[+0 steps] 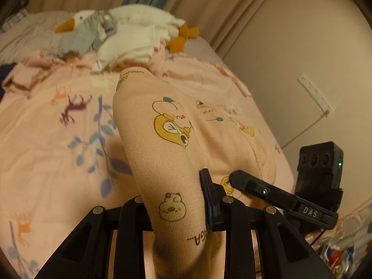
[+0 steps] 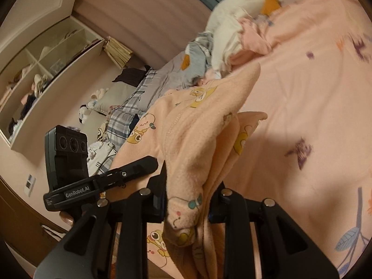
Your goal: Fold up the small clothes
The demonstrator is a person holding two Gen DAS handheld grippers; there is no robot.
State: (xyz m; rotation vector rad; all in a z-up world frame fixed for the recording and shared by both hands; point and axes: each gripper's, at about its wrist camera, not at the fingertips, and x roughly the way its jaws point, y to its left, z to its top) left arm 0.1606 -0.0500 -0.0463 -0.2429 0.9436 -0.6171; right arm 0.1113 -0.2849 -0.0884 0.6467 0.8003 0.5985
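Note:
A small peach garment (image 1: 162, 125) printed with cartoon animals is held up over the bed between both grippers. My left gripper (image 1: 176, 200) is shut on one edge of it; only its right finger (image 1: 209, 195) shows, the cloth hides the other. My right gripper (image 2: 188, 197) is shut on a bunched edge of the same garment (image 2: 197, 134), which drapes down over its jaws. The right gripper also shows in the left wrist view (image 1: 241, 181), and the left gripper in the right wrist view (image 2: 144, 165).
The bed has a pink floral cover (image 1: 58, 127). A goose plush (image 1: 88, 28) and a pile of white and pink clothes (image 1: 134, 46) lie at its far end. A wall socket strip (image 1: 313, 93) is on the right. Open shelves (image 2: 46, 65) stand beyond the bed.

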